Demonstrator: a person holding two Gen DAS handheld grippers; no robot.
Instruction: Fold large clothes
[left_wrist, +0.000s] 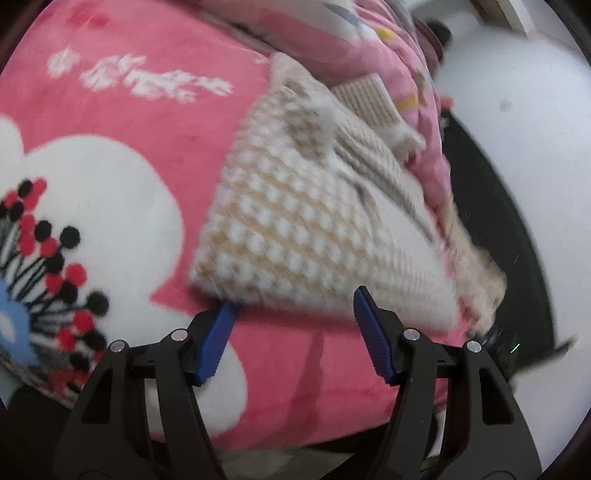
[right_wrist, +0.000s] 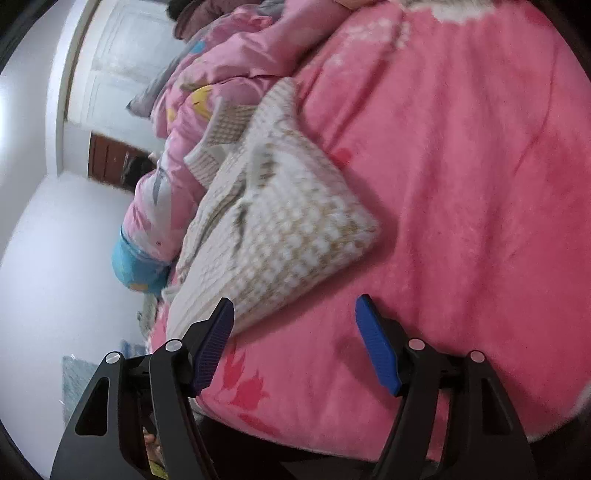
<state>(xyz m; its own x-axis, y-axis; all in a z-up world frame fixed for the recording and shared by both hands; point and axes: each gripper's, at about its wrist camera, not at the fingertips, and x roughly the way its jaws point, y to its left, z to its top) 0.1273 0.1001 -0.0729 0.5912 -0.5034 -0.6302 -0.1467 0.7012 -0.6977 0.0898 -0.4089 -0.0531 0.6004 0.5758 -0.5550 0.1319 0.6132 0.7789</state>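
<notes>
Fingers on both grippers stood well apart, and neither pair was clamped on anything. The left gripper (left_wrist: 293, 310) hung just over the near hem of the folded knit sweater (left_wrist: 295, 229), its two blue pads (left_wrist: 218, 336) spread to either side of that edge; the left pad's tip sat at or just under the sweater's near left corner, though the blur made it impossible to tell whether it touched the wool. The right gripper (right_wrist: 295, 314) was likewise spread, its left pad (right_wrist: 212, 343) overlapping the sweater (right_wrist: 273, 229) at the near corner, while the other pad stood over bare blanket. The sweater, cream with a beige check, lay folded into a thick bundle on the pink fleece blanket (left_wrist: 147, 122), which carried a large white flower print (left_wrist: 88, 206). Its far edge pressed against a heaped pink quilt (right_wrist: 229, 62), so that side was crowded. On the open side the blanket (right_wrist: 461, 184) ran wide and flat away from the sweater, giving free room. In the left view the bed's edge dropped off close beside the sweater, toward a dark floor strip and a white wall (left_wrist: 517, 110). In the right view a white door (right_wrist: 122, 62) stood beyond the quilt.
</notes>
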